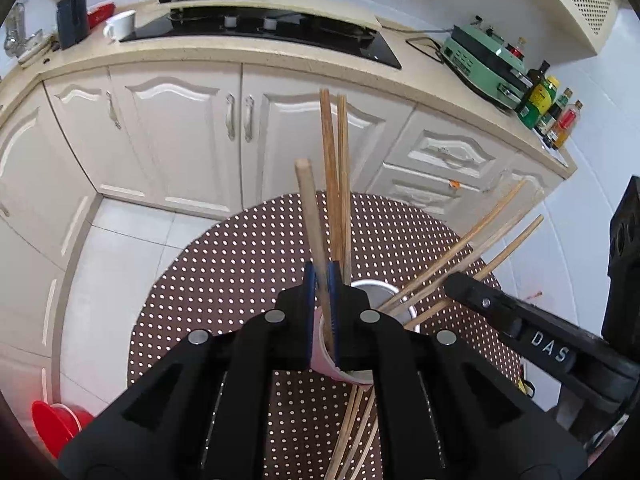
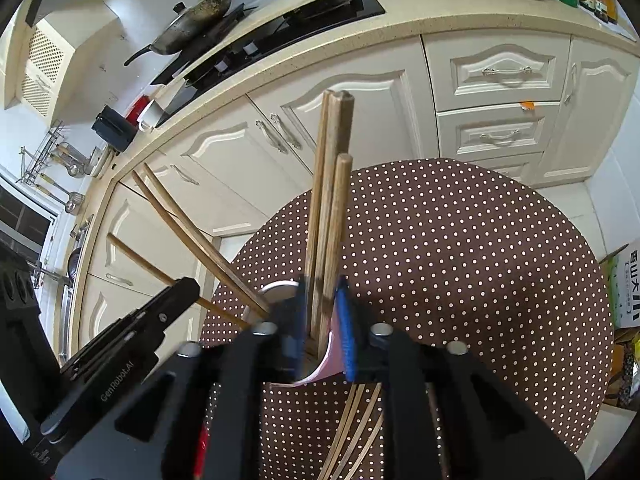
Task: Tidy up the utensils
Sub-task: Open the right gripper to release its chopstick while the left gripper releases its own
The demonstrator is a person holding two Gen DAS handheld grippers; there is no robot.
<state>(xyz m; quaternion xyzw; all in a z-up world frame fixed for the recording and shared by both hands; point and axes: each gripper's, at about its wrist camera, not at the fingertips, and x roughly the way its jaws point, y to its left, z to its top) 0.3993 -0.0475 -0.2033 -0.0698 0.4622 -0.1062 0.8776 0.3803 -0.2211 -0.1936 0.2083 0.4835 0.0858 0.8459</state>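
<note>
Two grippers meet over a dotted table point(image 1: 248, 248). Below my fingers stand a pink cup point(image 1: 340, 372) and, just beyond it, a steel cup point(image 1: 372, 286). My left gripper point(image 1: 322, 312) is pinched tight on one pale chopstick point(image 1: 310, 216), tip down at the pink cup so it can drop in upright. My right gripper point(image 2: 322, 320) stands partly parted around a darker bundle point(image 2: 326, 208) already resting in that cup, pads seemingly off the wood. Loose chopsticks point(image 1: 360, 432) lie flat beneath my fingers; others lean out of the steel cup.
</note>
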